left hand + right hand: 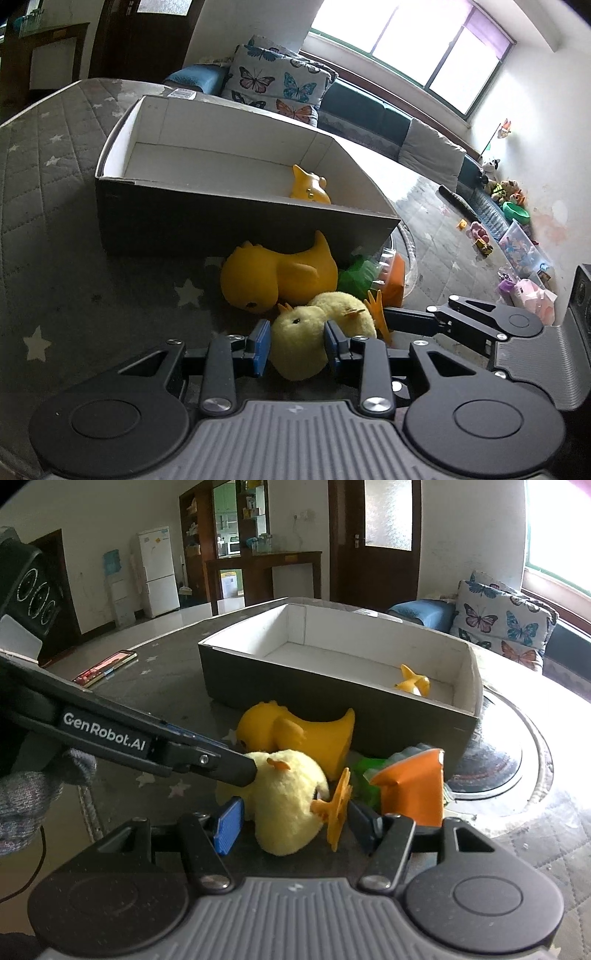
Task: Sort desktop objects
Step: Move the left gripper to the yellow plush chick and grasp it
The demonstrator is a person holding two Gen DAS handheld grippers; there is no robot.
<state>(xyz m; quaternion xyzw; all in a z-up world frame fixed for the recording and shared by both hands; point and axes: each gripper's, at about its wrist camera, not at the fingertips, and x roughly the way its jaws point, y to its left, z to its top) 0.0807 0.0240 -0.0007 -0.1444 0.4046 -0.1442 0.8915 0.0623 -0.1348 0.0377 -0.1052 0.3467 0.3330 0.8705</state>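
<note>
Both grippers bracket one plush chick (306,343).
Left gripper (297,347) seemingly pinches it; right gripper (291,823), spread, risks a tug-of-war.

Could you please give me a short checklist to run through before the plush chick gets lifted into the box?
1. Left gripper on the plush chick: fingers press both sides of its head, ok.
2. Right gripper clear of the chick: not ok, its open fingers straddle the body and an orange foot.
3. Box has room: only a small yellow toy in one corner, ok.
4. Lift path free: rubber duck lies against the chick, cannot tell if it will drag.
5. Grip firmness: cannot tell.
</note>
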